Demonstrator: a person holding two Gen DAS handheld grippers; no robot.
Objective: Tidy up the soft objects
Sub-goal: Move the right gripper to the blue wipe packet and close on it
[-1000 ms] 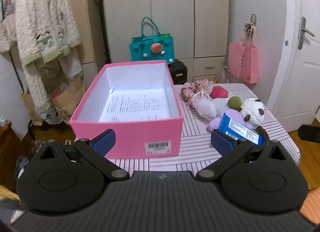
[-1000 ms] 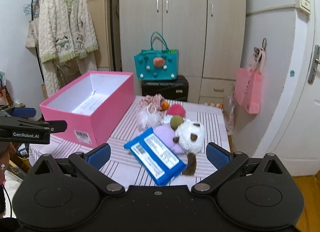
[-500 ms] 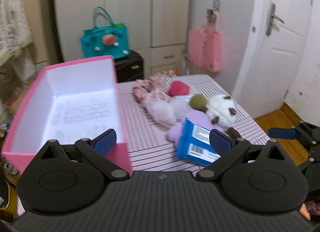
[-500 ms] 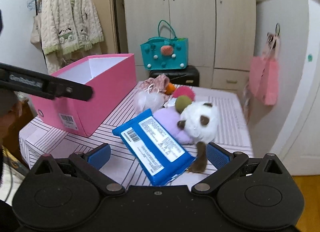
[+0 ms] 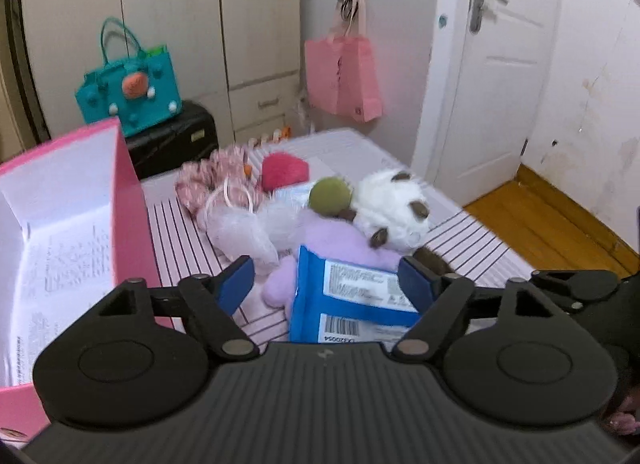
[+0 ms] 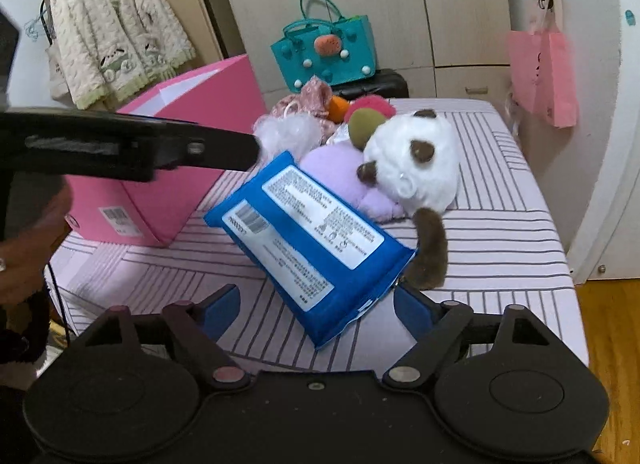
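Both my grippers hang over the striped surface (image 6: 500, 232), aimed at the blue wipes pack (image 6: 308, 232). My left gripper (image 5: 328, 284) has just been closing; its jaws stand partly spread with the near end of the pack between them, the right pad close against the pack's edge, though I cannot tell whether it touches. My right gripper (image 6: 316, 304) has also been closing; its jaws are spread, the pack's lower corner lying between the pads without being pressed. The pack leans tilted against the lilac plush (image 6: 340, 164) at frame centre, with the white panda toy (image 6: 416, 160) just right of it. Further soft things are heaped behind them. The open pink box (image 6: 192, 136) sits at the left.
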